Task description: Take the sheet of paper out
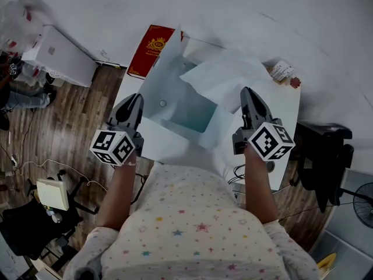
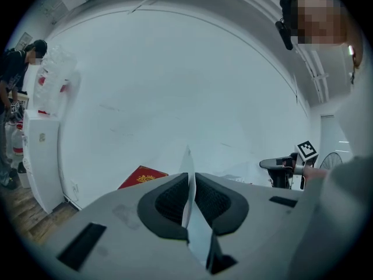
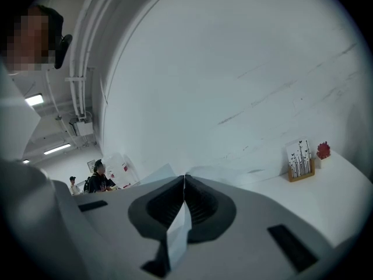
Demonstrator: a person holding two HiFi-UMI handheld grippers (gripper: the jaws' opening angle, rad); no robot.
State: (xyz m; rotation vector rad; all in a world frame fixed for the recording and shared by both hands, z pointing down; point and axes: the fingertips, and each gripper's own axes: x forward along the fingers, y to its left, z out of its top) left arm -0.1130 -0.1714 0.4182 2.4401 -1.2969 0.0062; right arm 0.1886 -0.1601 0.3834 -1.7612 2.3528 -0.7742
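Claws both clamped, my left claw on the document pouch and my right claw on the sheet of paper jutting toward the table's far right corner, where I judge an uneven pull could tear it.

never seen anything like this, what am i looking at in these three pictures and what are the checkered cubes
There is no robot here. A person holds a hand tool with tongs in each hand, and each checkered cube is part of its tool. The head view looks down from the person's head onto a white table. The other two views ride on the tools and look along their tongs. On the table are a red booklet, a small card stand and a large white envelope, open. The left gripper is closed on the envelope's edge. The right gripper is closed on a sheet of paper at the envelope's mouth.
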